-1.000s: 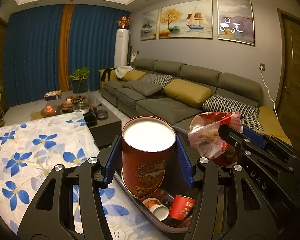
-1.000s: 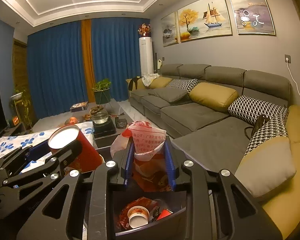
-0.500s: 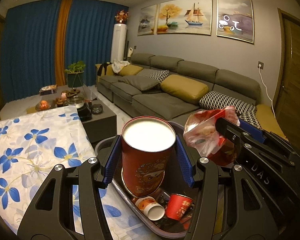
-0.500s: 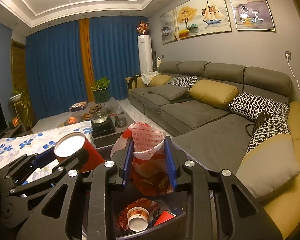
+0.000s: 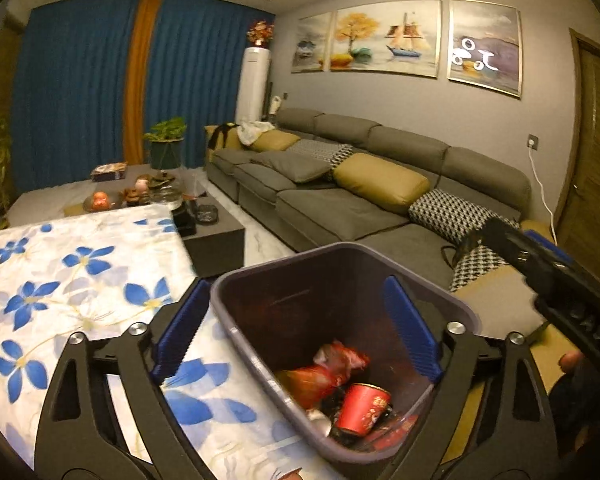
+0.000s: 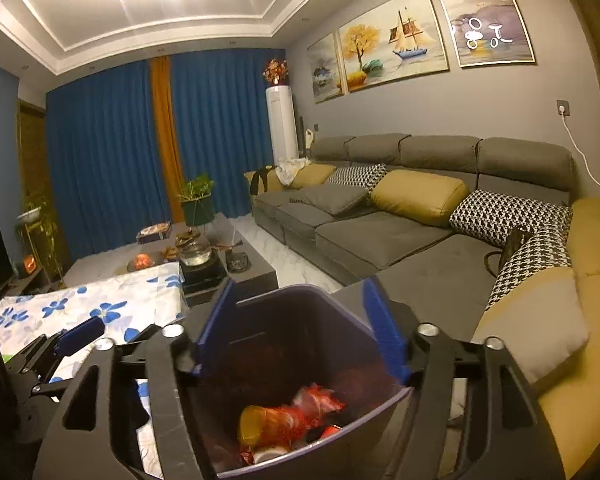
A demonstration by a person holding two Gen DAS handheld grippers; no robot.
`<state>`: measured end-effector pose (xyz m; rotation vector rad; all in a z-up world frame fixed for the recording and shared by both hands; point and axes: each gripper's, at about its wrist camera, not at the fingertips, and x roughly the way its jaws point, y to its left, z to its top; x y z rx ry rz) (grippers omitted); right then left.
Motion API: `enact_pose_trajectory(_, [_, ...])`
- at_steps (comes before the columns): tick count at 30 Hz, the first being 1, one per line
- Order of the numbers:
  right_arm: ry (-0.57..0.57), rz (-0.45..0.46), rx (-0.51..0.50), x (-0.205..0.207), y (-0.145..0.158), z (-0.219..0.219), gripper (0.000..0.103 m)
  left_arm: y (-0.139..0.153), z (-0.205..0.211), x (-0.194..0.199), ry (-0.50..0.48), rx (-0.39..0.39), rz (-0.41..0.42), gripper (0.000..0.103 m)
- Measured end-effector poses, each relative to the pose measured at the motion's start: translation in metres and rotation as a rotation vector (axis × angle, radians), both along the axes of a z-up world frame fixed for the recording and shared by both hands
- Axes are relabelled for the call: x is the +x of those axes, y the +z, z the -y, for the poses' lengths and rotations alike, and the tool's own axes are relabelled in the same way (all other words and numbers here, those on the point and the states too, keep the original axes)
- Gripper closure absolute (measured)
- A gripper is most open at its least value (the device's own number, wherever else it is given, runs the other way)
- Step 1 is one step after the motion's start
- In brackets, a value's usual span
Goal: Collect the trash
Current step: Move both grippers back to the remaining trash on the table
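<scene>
2 grippers, fingers spread, hang above trash bin [image 5: 340, 256].

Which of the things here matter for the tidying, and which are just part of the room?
Part of the job:
- dark purple plastic bin
- red paper cup lying in it
- crumpled red wrapper in it
- left claw, open and empty
- right claw, open and empty

Just lying about:
- grey sectional sofa
- mustard cushion
- blue-flowered white tablecloth
- glass teapot
</scene>
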<state>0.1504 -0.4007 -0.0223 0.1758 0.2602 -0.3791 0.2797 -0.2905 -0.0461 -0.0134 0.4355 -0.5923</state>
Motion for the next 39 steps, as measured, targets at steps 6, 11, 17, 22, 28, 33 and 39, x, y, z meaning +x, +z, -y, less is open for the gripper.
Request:
enact_pose_trajectory(6, [0.007,-0.016,-0.032,-0.015,0.0,-0.021,0.015,0.006,-0.035,-0.02,0.09,0.02,0.019,0.01])
enact_pose_trajectory(11, [0.026,-0.034,-0.043,-0.022,-0.003,-0.043,0.009,0.012,-0.073,-0.042,0.182,0.058,0.046,0.01])
enact_pose_trajectory(17, [0.097,-0.034,-0.045,-0.029,-0.005,-0.085,0.005,0.018,-0.142,-0.067,0.337,0.066,0.059,0.01])
enact_pose_trajectory(22, [0.198,-0.054,-0.024,-0.026,-0.007,-0.126,0.005,0.014,-0.203,-0.087,0.492,0.12,0.071,0.01])
enact_pose_trajectory(28, [0.33,-0.084,-0.038,-0.017,-0.01,-0.193,0.005,0.008,-0.284,-0.108,0.656,0.111,0.042,0.01])
enact_pose_trajectory(33, [0.431,-0.114,-0.071,-0.006,-0.018,-0.254,0.005,0.004,-0.348,-0.125,0.788,0.099,0.014,0.01])
enact_pose_trajectory(39, [0.539,-0.185,-0.081,0.021,-0.034,-0.316,0.006,0.0,-0.405,-0.136,0.903,0.091,-0.001,0.01])
